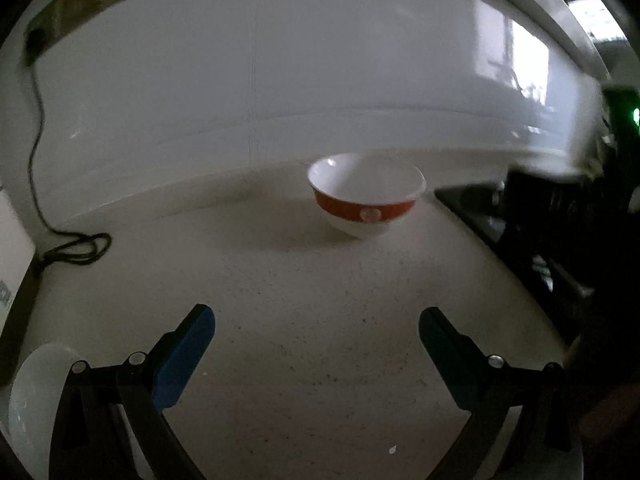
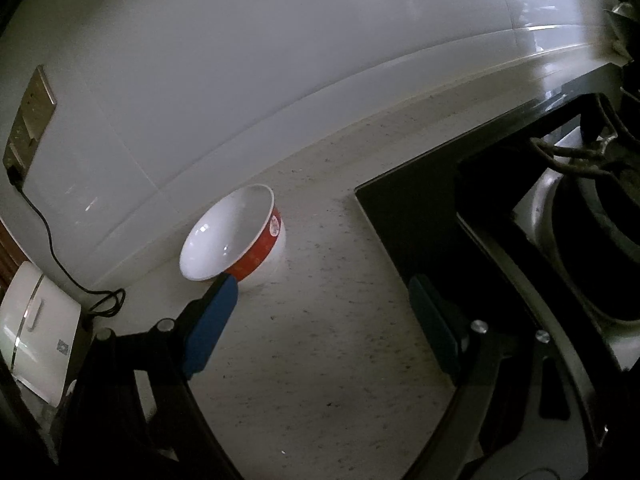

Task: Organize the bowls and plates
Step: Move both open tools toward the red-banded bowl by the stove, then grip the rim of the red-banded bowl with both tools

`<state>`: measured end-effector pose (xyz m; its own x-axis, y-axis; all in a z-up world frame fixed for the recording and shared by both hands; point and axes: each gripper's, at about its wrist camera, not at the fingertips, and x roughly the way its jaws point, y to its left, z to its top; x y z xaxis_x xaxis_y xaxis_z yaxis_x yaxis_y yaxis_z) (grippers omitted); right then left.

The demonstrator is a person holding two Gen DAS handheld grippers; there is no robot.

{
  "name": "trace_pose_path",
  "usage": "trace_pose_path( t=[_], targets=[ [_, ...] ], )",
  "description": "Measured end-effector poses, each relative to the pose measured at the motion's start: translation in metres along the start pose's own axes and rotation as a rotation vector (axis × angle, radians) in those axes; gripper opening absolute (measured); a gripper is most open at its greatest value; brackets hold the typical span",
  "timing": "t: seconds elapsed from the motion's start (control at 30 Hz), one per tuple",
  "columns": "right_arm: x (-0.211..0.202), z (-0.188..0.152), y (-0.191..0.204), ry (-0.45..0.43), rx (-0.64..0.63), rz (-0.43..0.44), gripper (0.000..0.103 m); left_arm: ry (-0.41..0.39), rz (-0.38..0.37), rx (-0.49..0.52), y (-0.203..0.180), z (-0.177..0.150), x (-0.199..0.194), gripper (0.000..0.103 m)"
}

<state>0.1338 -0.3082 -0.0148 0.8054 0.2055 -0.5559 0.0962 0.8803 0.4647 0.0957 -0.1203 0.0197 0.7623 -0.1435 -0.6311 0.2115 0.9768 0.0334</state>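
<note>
A white bowl with a red band (image 1: 366, 196) stands upright on the speckled counter (image 1: 300, 320) near the back wall. It also shows in the right wrist view (image 2: 234, 238), ahead and left of that gripper. My left gripper (image 1: 316, 322) is open and empty, well short of the bowl. My right gripper (image 2: 324, 296) is open and empty, its left fingertip (image 2: 224, 292) close to the bowl's rim in the image. A white dish (image 1: 36, 396) lies at the lower left of the left wrist view, partly hidden behind my left finger.
A black stove top (image 2: 420, 216) with a burner (image 2: 592, 248) lies to the right of the bowl. A black cable (image 1: 68, 248) runs down from a wall socket (image 2: 30, 120). A white appliance (image 2: 36, 336) stands at the left.
</note>
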Motion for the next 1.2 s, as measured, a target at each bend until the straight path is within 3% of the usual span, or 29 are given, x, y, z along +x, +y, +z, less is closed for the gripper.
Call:
trace_pose_path(
  t=[0.1,0.27,0.43,0.6,0.97,1.03,1.17,1.2],
  targets=[
    [-0.009,-0.003,0.005,-0.023,-0.011,0.02,0.089,-0.003,-0.064,-0.043,0.002,0.003,-0.002,0.103],
    [-0.008,0.0,0.012,-0.033,-0.039,0.028,0.09,-0.006,-0.1,0.007,-0.006,-0.002,-0.004,0.103],
    [0.026,0.022,0.009,0.074,0.04,0.06,0.09,0.045,-0.187,-0.052,0.001,-0.001,-0.001,0.103],
    [0.074,0.043,0.022,0.261,0.027,0.057,0.09,0.09,-0.226,-0.122,0.012,-0.002,0.012,0.103],
    [0.112,0.05,0.04,0.382,-0.046,-0.044,0.089,0.111,-0.229,-0.115,0.012,-0.003,0.015,0.103],
    [0.11,0.049,0.043,0.39,-0.08,-0.062,0.082,0.117,-0.231,-0.118,0.013,-0.003,0.014,0.103],
    [0.103,0.045,0.045,0.418,-0.096,-0.031,0.034,0.129,-0.232,-0.137,0.016,-0.004,0.016,0.103],
    [0.101,0.044,0.045,0.42,-0.099,-0.027,0.028,0.133,-0.236,-0.144,0.018,-0.005,0.017,0.103]
  ],
)
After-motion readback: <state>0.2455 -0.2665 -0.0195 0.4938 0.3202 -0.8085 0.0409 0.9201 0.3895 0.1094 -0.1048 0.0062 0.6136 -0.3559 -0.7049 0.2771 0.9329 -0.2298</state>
